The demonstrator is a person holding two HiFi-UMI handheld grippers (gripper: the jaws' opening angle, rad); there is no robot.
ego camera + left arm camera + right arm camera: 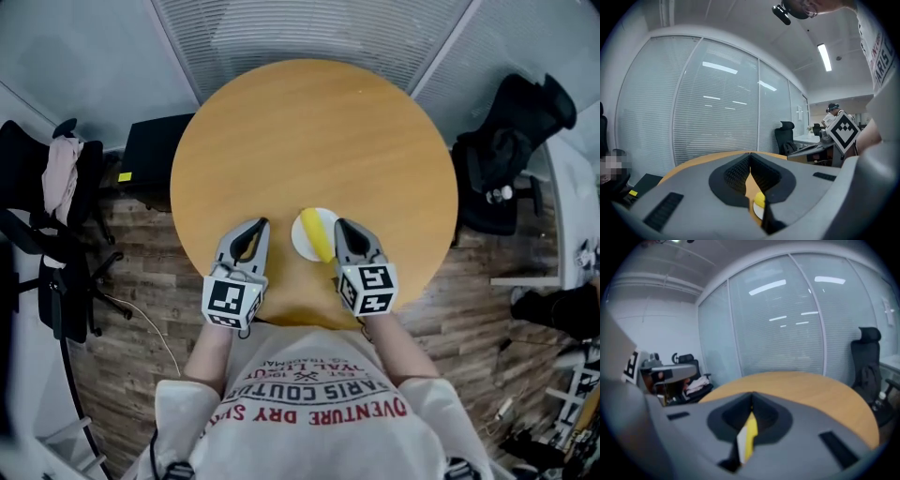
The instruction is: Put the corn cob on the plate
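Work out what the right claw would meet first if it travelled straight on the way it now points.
Probably the bare table top: the right claw, shut and tilted slightly downward, aims across it. The corn cob on the plate lies beside it, off that line. Depth is unclear.

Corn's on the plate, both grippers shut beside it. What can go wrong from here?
1. The corn cob lies across the plate with its near end at the rim, so it might roll off.
2. The shut left gripper and right gripper flank the plate closely. A stray sweep could knock it.
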